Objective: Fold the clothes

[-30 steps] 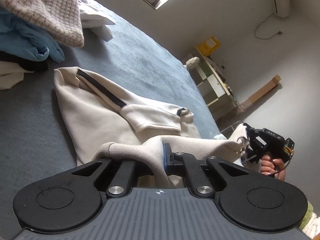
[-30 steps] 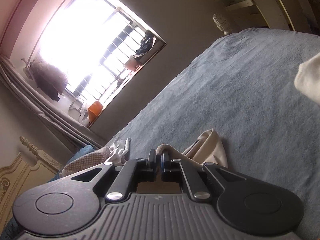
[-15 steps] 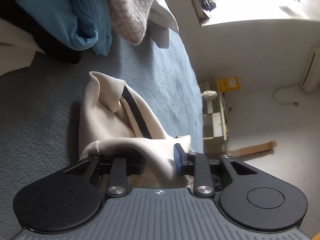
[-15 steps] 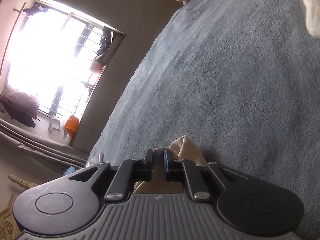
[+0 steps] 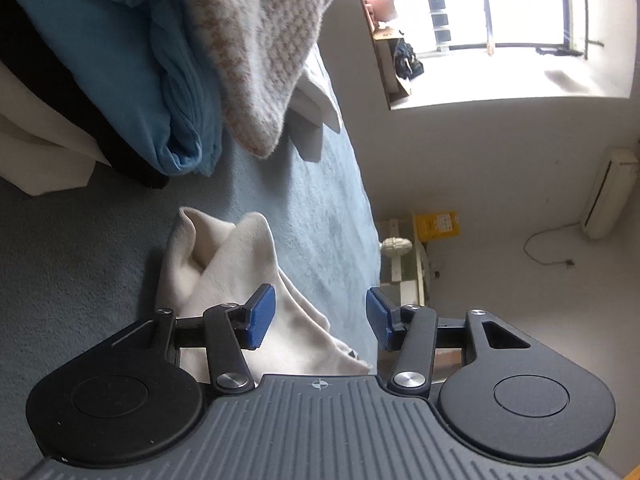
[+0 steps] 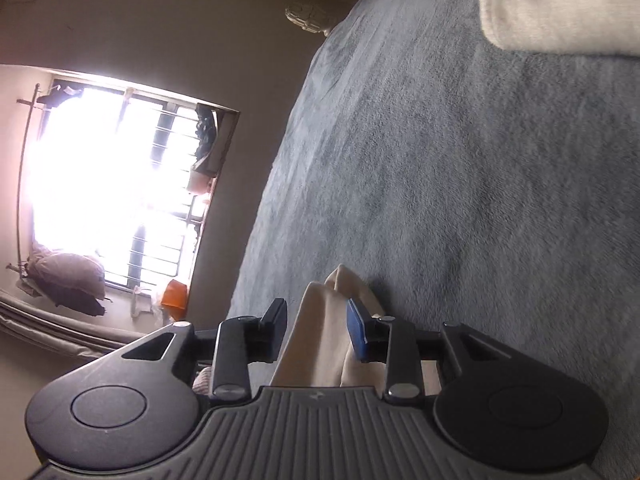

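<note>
A cream garment (image 5: 224,264) lies bunched on the blue-grey bed cover (image 5: 332,216). In the left wrist view my left gripper (image 5: 318,318) hangs just above it, jaws opening, blue pads (image 5: 260,316) apart; the cloth lies under the left pad and nothing is pinched. In the right wrist view my right gripper (image 6: 316,330) is opening too. A fold of the same cream garment (image 6: 320,344) stands between its fingers, loose beside the blue pad (image 6: 358,334).
A heap of clothes sits at the top left of the left wrist view: a blue top (image 5: 132,80), a houndstooth knit (image 5: 260,40), black and cream pieces. Another cream item (image 6: 556,4) lies far up the bed. A bright window (image 6: 108,184) and shelf (image 5: 404,264) line the walls.
Both grippers were shut on the cream garment and have come open, letting it drop onto the bed. Both hands sank toward the cover and rolled.
</note>
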`<state>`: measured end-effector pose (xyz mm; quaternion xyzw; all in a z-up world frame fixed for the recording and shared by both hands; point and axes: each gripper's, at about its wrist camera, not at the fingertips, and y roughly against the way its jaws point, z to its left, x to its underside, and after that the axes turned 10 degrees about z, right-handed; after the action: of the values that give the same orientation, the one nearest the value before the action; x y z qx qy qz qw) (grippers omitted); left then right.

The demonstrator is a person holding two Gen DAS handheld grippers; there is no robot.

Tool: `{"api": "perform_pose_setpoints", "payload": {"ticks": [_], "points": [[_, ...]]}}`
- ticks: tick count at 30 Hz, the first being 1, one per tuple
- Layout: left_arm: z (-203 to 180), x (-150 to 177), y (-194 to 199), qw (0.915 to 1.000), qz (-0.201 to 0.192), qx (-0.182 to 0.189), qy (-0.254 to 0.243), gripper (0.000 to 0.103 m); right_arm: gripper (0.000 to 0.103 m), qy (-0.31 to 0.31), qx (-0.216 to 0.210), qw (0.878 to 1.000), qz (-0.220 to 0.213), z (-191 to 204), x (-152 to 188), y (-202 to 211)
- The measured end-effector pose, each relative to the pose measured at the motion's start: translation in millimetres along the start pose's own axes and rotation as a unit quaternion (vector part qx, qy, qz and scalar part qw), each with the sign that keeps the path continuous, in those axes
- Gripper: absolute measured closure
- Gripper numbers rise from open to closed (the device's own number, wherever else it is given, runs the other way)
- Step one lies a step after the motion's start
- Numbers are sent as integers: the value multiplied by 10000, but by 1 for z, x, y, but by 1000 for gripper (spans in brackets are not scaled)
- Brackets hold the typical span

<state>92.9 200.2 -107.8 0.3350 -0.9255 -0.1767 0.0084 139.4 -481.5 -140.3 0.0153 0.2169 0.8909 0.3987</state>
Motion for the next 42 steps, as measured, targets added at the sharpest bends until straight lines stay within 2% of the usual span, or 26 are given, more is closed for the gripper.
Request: {"api": "perform_pose_setpoints", "payload": {"ticks": [5,8,14,17,19,22,25,29,32,36,42], "points": [[-27,34,2,9961,602,-177,-612,49,68,73,-636,9977,219,12,29,53],[-30,61,8,9933,929,-146,-669,47,66,64,-987,9934,573,21,48,73],[-15,110,2,9872,1495,-283,-469,44,62,-233,-934,9848,1446,8,106,66],[-7,126,0,9880,1346,-584,-487,38,60,-554,-679,9810,1729,-13,134,51],[0,135,2,9905,1091,-710,-436,32,60,-788,-459,9808,1725,-29,143,40],[11,140,4,9936,649,-837,-385,27,60,-1010,-228,9827,1535,-47,149,24],[20,138,3,9949,298,-923,-289,24,58,-1095,-87,9874,1137,-55,146,9],[28,135,-7,9946,50,-1007,-234,24,58,-1341,1,9881,751,-66,139,-16],[26,136,-12,9934,-147,-1093,-308,24,58,-1376,-122,9888,556,-66,137,-29],[21,143,-12,9929,-283,-1141,-176,25,58,-1438,-196,9884,444,-65,133,-36],[21,163,-14,9912,-65,-1268,-366,24,58,-1561,-381,9860,450,-70,142,-32]]}}
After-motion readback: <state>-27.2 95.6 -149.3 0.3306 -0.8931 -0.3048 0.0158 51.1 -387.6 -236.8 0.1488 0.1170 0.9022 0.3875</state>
